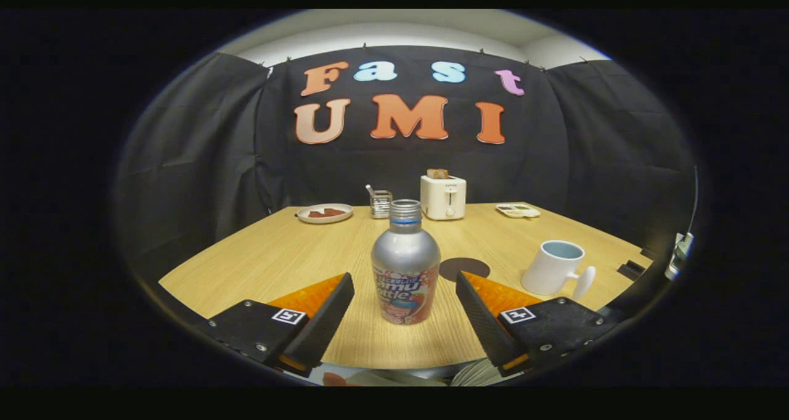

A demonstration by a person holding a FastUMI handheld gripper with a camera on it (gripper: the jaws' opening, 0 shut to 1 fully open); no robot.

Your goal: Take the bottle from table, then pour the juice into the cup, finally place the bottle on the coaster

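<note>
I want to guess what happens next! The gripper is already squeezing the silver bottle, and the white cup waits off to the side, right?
Not quite. In the gripper view the gripper is open: the silver bottle stands between its fingers, untouched. The white cup does wait to the side.

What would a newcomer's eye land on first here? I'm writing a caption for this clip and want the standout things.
First, the silver bottle, upright on the wooden table, in the gap between the spread fingertips of the open gripper, untouched. Next, the white cup beyond the right-hand finger, and the dark round coaster just behind the bottle. At the table's far edge stands a white toaster with bread in its slot.
</note>
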